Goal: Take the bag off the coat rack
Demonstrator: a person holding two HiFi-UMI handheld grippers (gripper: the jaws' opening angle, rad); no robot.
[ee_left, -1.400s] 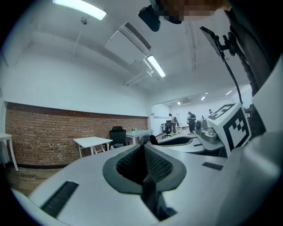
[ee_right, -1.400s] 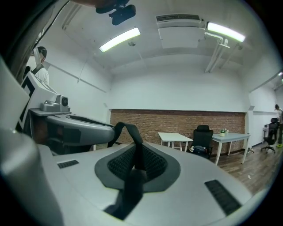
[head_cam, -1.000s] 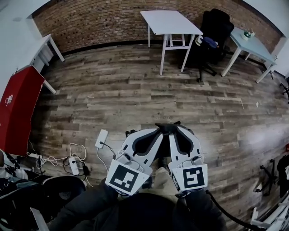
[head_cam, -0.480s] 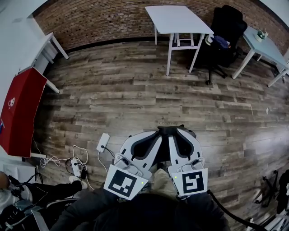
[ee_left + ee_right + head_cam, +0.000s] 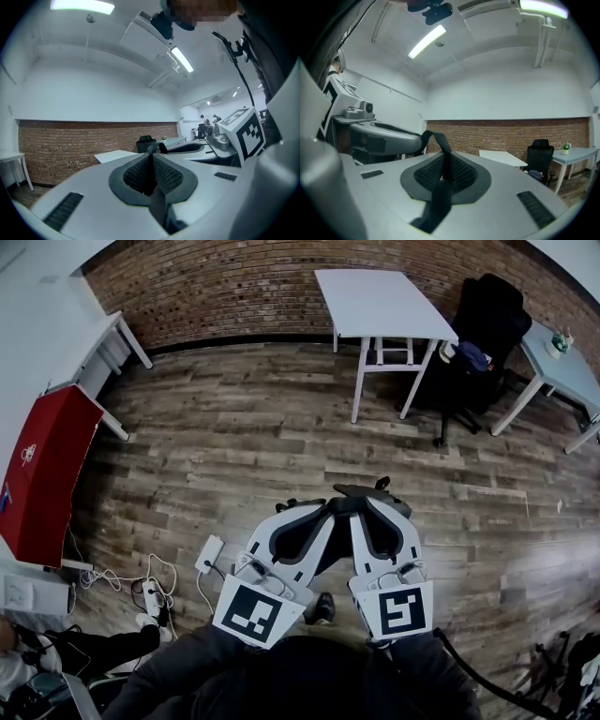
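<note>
Both grippers are held level, side by side, low in the head view. A black bag strap point(image 5: 364, 489) runs across their tips. My left gripper point(image 5: 330, 508) is shut on this strap point(image 5: 157, 206), which passes between its ribbed pads point(image 5: 136, 176). My right gripper point(image 5: 444, 165) point(image 5: 365, 506) is shut on the strap point(image 5: 438, 192) too; it loops up over the jaws toward the left gripper point(image 5: 379, 136). The bag's body is hidden under the grippers and arms. No coat rack is in view.
Wooden floor lies ahead, ending at a brick wall point(image 5: 234, 287). A white table point(image 5: 380, 301), a black office chair point(image 5: 487, 324) and a pale table point(image 5: 562, 371) stand far right. A red panel point(image 5: 42, 465), a white desk point(image 5: 56, 334) and floor cables point(image 5: 150, 596) are left.
Both grippers have travelled together over the floor with the strap still clamped. The table and chair have slid to the right in the head view, and the floor cables now lie nearer.
</note>
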